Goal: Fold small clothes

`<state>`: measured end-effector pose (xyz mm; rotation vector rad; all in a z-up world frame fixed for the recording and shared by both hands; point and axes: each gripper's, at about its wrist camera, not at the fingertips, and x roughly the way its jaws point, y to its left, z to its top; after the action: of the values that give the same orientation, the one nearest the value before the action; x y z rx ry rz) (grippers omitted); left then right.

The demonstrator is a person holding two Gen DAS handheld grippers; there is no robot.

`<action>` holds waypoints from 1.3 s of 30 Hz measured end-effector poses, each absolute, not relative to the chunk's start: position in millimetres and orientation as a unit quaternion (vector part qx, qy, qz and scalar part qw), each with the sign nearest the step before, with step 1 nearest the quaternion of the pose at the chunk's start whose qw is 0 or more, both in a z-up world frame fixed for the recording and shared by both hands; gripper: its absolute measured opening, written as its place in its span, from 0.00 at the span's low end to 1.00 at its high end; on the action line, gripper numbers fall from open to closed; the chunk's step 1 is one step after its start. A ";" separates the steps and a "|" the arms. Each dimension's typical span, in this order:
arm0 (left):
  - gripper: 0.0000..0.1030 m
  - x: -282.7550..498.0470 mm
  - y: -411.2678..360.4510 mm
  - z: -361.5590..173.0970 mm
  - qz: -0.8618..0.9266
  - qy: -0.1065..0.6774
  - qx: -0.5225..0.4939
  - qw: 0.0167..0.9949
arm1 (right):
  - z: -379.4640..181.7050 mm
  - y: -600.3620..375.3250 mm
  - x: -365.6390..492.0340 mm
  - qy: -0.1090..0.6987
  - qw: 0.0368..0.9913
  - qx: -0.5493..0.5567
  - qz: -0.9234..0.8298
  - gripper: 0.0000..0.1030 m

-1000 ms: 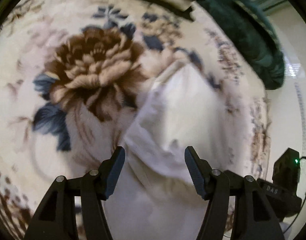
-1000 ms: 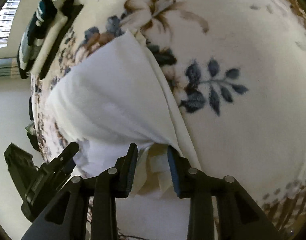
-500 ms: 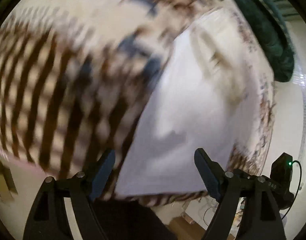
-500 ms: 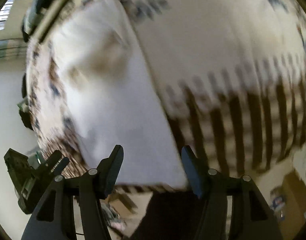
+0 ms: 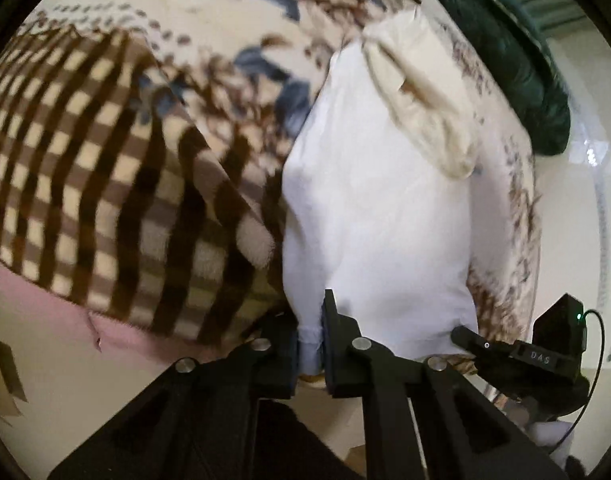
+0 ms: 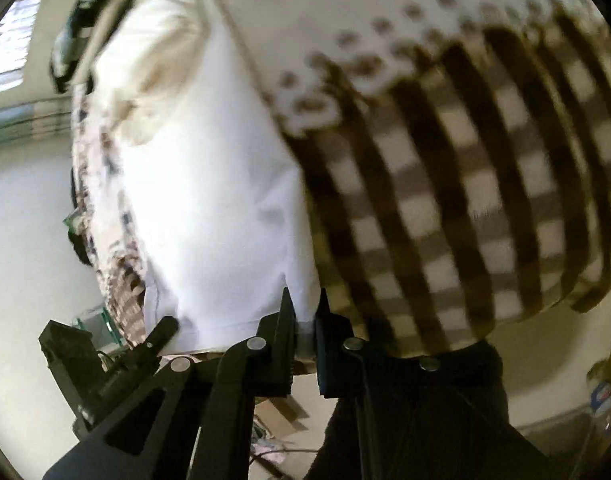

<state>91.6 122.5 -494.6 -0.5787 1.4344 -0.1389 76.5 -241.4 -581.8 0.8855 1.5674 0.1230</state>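
A white garment (image 5: pixel 377 200) lies lengthwise on a floral blanket (image 5: pixel 233 8), with a cream part (image 5: pixel 425 100) folded on its far end. My left gripper (image 5: pixel 310 340) is shut on the garment's near left corner at the bed edge. My right gripper (image 6: pixel 304 332) is shut on the near right corner of the same white garment (image 6: pixel 209 200). The right gripper's body shows in the left wrist view (image 5: pixel 545 356), and the left gripper's body in the right wrist view (image 6: pixel 105 360).
The blanket's brown checked border (image 5: pixel 105 200) hangs over the bed edge, seen also in the right wrist view (image 6: pixel 465 200). A dark green garment (image 5: pixel 517 64) lies at the far end. Pale floor lies below, with a pink sheet (image 5: pixel 45 308).
Both grippers drew back from the folded far end to the near hem, opened wide on the way, and have closed on the garment's two near corners.
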 end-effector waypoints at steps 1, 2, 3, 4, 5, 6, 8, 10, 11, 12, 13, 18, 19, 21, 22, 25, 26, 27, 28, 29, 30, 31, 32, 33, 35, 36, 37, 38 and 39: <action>0.07 92.0 125.7 -489.0 -0.062 0.645 -0.270 0.712 | -573.5 -243.0 77.6 0.677 0.624 0.386 0.059 0.08; 0.07 94.1 127.3 -482.4 -0.062 0.644 -0.277 0.710 | -563.8 -244.8 79.6 0.673 0.628 0.385 0.066 0.08; 0.07 95.4 129.8 -478.1 -0.061 0.644 -0.284 0.708 | -554.0 -245.8 83.6 0.671 0.631 0.381 0.073 0.08; 0.07 98.0 132.9 -473.0 -0.060 0.644 -0.293 0.704 | -543.6 -247.8 87.4 0.668 0.636 0.377 0.080 0.08; 0.07 100.6 135.1 -468.8 -0.060 0.645 -0.299 0.701 | -535.4 -248.5 91.4 0.664 0.639 0.379 0.084 0.08; 0.07 103.6 135.1 -465.6 -0.060 0.648 -0.301 0.697 | -526.0 -251.9 95.9 0.662 0.641 0.377 0.091 0.08; 0.07 106.0 135.5 -463.0 -0.054 0.647 -0.325 0.688 | -512.2 -259.2 100.6 0.664 0.646 0.362 0.100 0.08; 0.07 107.2 138.2 -460.1 -0.048 0.648 -0.331 0.684 | -504.1 -259.4 105.1 0.663 0.645 0.363 0.110 0.08; 0.07 106.5 140.7 -457.8 -0.044 0.648 -0.337 0.682 | -498.9 -260.0 107.9 0.662 0.649 0.357 0.115 0.08; 0.07 106.1 142.1 -456.4 -0.042 0.650 -0.341 0.678 | -497.0 -258.3 109.8 0.663 0.649 0.355 0.117 0.08; 0.07 104.3 143.1 -455.2 -0.039 0.651 -0.342 0.677 | -496.0 -259.7 110.4 0.665 0.649 0.349 0.117 0.08; 0.06 96.5 138.0 -462.5 -0.021 0.671 -0.316 0.671 | -504.6 -247.9 114.4 0.694 0.635 0.324 0.098 0.08; 0.06 96.5 137.2 -465.9 -0.017 0.674 -0.313 0.669 | -508.5 -246.0 112.9 0.699 0.632 0.321 0.094 0.08; 0.05 99.0 133.2 -466.8 -0.013 0.674 -0.294 0.678 | -519.1 -241.0 109.1 0.709 0.625 0.316 0.088 0.08; 0.05 99.4 131.8 -465.0 -0.013 0.671 -0.293 0.681 | -523.6 -240.5 106.8 0.712 0.621 0.318 0.088 0.08; 0.05 104.7 127.5 -451.0 -0.023 0.656 -0.305 0.690 | -527.5 -232.5 107.2 0.713 0.615 0.324 0.090 0.07; 0.05 108.6 127.2 -446.7 -0.030 0.650 -0.319 0.689 | -526.1 -229.0 109.4 0.710 0.616 0.329 0.091 0.07; 0.05 115.1 126.7 -440.7 -0.035 0.642 -0.329 0.692 | -523.0 -226.3 112.8 0.705 0.616 0.337 0.095 0.07; 0.05 124.9 126.7 -434.2 -0.042 0.630 -0.343 0.695 | -519.3 -224.7 116.7 0.700 0.617 0.346 0.098 0.07; 0.05 137.6 127.6 -428.8 -0.050 0.618 -0.361 0.697 | -514.0 -225.5 122.8 0.693 0.619 0.355 0.101 0.07; 0.05 148.2 127.6 -424.3 -0.053 0.608 -0.371 0.700 | -508.8 -227.4 130.9 0.686 0.621 0.365 0.104 0.07; 0.05 164.0 127.7 -419.0 -0.060 0.595 -0.379 0.706 | -502.9 -231.8 140.0 0.679 0.624 0.372 0.107 0.07; 0.05 179.9 127.7 -415.1 -0.067 0.584 -0.384 0.712 | -496.0 -236.5 152.0 0.669 0.632 0.377 0.107 0.07; 0.05 201.5 126.8 -411.3 -0.076 0.570 -0.391 0.718 | -490.8 -239.6 166.6 0.659 0.640 0.380 0.107 0.07; 0.05 241.5 124.0 -407.6 -0.087 0.550 -0.386 0.735 | -484.1 -247.5 197.3 0.639 0.658 0.384 0.102 0.07; 0.05 259.5 121.9 -409.1 -0.090 0.543 -0.381 0.743 | -482.4 -252.0 216.0 0.627 0.669 0.388 0.096 0.07; 0.05 277.8 120.6 -411.6 -0.092 0.540 -0.374 0.749 | -483.6 -256.3 235.5 0.617 0.674 0.395 0.092 0.07; 0.05 299.9 118.1 -416.1 -0.090 0.537 -0.368 0.754 | -486.6 -261.1 255.6 0.608 0.676 0.408 0.083 0.07; 0.05 316.5 116.4 -420.6 -0.095 0.538 -0.366 0.754 | -489.4 -266.0 270.8 0.602 0.677 0.416 0.079 0.07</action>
<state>316.5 116.4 -420.6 -0.7984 1.1734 -0.2074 270.8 -266.0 -489.4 0.9351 1.3521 0.1786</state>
